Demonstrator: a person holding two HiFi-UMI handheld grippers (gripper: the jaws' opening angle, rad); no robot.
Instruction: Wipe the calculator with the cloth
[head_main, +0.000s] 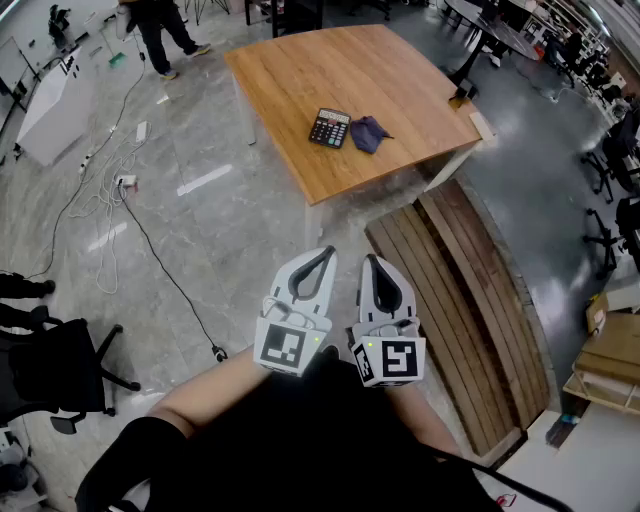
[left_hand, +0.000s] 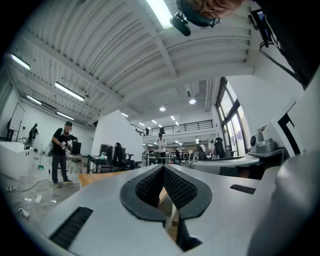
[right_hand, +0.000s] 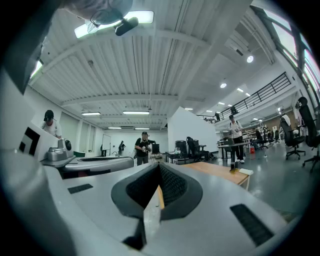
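Not yet at the wiping – first come closer to the tabletop (head_main: 340, 70), for now well apart from both hands. Find there the calculator (head_main: 329, 128), lying flat near the front edge, and just beside it on the right the dark blue cloth (head_main: 367, 133), crumpled in a small heap. Better to spread one gripper before arriving, not above the cloth, then pinch a raised fold so that a loose part hangs free for wiping. Probably wise to steady the calculator at its edge with the other gripper, because such a light thing can slide on smooth wood. Wipe with soft strokes along the keys and the display, not pressing hard. At this moment held low and close to the body, side by side, pointing level toward the table – left gripper (head_main: 322, 256) pressed together on nothing, right gripper (head_main: 371, 262) likewise closed and empty
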